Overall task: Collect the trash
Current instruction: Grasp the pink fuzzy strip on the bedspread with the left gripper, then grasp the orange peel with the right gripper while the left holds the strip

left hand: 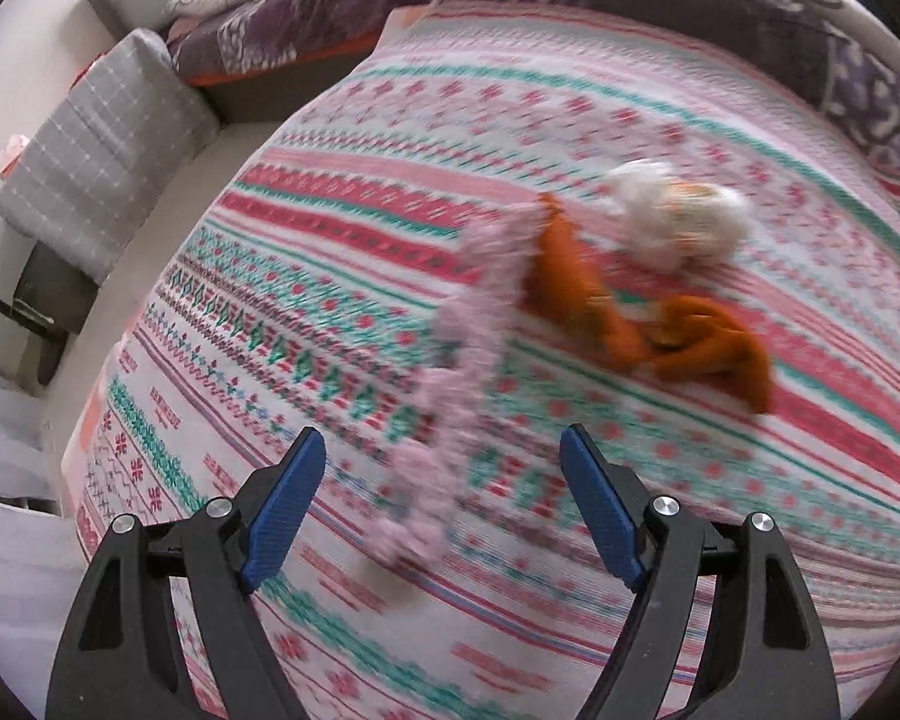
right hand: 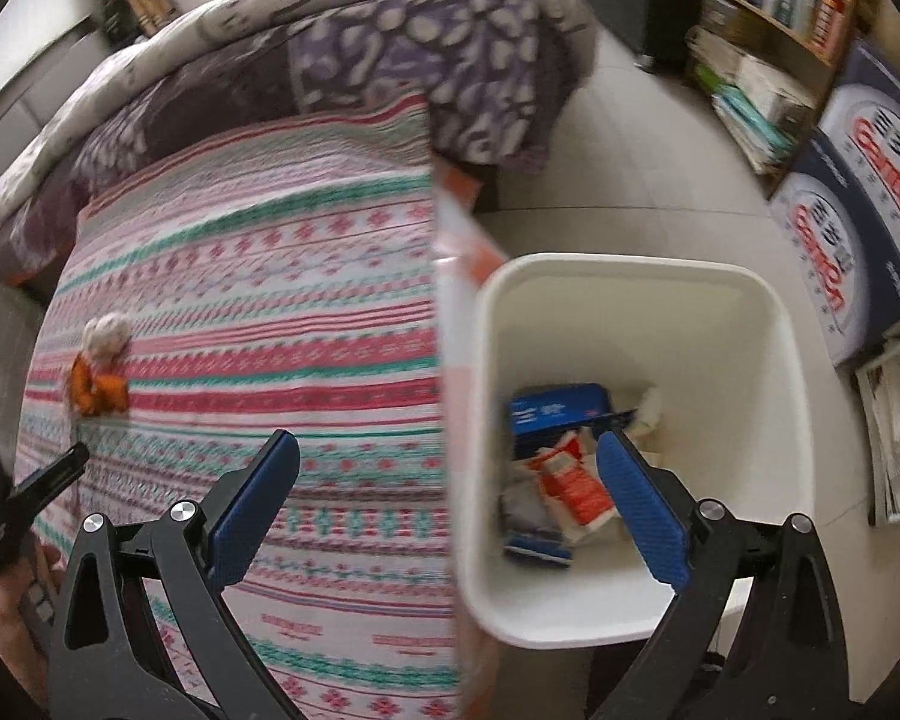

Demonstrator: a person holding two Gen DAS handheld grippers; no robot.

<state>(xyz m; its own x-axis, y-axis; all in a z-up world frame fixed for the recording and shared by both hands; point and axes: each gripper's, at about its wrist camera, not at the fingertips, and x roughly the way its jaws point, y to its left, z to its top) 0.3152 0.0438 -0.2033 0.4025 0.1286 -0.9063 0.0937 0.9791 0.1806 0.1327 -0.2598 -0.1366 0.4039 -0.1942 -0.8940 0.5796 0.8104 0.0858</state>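
Observation:
In the left wrist view, a long fluffy pink strip (left hand: 450, 372) lies on the patterned bedspread (left hand: 342, 228), its near end between my open left gripper's (left hand: 444, 492) fingers. Beyond it lie an orange cloth (left hand: 648, 312) and a white crumpled wad (left hand: 672, 222). In the right wrist view, my right gripper (right hand: 450, 498) is open and empty, above the edge of the bed and a white bin (right hand: 774, 372) holding a blue box (right hand: 555, 405) and a red-and-white wrapper (right hand: 576, 486). The orange cloth (right hand: 96, 390) and white wad (right hand: 107, 333) show far left.
A purple patterned quilt (right hand: 390, 60) is heaped at the head of the bed. A grey pillow (left hand: 102, 144) sits on the floor to the left. A bookshelf (right hand: 762, 30) and cardboard boxes (right hand: 858, 192) stand right of the bin.

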